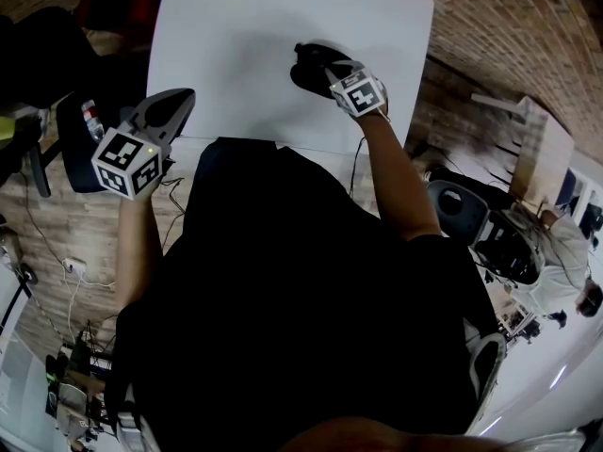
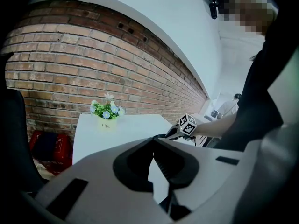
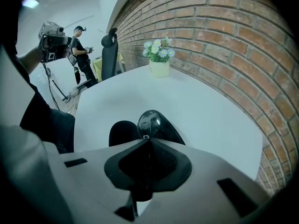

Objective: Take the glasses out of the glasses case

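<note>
your right gripper (image 3: 148, 140) has its jaws pinched on the glasses (image 3: 148, 124) — lens upright at the tips, glasses case (image 3: 122, 133) just behind; left gripper (image 2: 152, 142), jaws together, empty, well apart.

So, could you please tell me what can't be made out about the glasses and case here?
- Right gripper view: the glasses show one lens only; the right gripper, shut on them, covers the rest.
- Same view: the glasses case is partly hidden, so its inside is unseen.
- Head view: glasses and case merge into one dark shape.
- Left gripper view: the left gripper blocks nearly all of the case.
</note>
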The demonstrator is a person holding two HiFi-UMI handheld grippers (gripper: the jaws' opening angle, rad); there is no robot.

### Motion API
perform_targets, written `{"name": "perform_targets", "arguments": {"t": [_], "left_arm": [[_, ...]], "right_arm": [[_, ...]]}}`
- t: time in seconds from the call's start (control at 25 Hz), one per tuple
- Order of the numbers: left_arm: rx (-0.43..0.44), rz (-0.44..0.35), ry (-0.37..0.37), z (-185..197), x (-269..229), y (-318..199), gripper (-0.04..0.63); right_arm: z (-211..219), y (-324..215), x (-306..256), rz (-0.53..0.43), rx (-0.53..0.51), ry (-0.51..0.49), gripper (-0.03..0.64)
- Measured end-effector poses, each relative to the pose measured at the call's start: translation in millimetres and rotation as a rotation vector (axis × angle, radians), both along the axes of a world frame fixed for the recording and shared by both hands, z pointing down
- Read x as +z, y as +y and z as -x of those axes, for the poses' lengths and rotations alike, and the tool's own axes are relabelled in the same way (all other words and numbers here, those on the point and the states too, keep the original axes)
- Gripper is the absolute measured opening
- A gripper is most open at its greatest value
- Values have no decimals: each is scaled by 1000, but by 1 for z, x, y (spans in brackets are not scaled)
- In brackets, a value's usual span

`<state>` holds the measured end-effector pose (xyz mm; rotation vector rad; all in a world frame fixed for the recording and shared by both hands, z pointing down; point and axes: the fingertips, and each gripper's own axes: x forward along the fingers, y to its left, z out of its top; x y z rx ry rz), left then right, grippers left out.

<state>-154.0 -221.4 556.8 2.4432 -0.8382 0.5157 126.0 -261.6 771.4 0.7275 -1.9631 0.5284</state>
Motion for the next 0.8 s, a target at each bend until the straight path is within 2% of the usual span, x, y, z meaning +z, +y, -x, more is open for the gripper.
{"name": "perform_targets", "arguments": {"t": [0.36, 0.6, 0.8], "left_arm": [[12, -20, 1, -8, -16, 12, 9], [22, -32, 4, -16, -30, 22, 9], [33, -40, 4, -22, -38, 29, 9]], "right_arm": [[-2, 2, -24, -29, 53, -85, 26], [-5, 8, -44, -4, 116, -144, 25], [-10, 7, -59, -20, 143, -179, 25]]}}
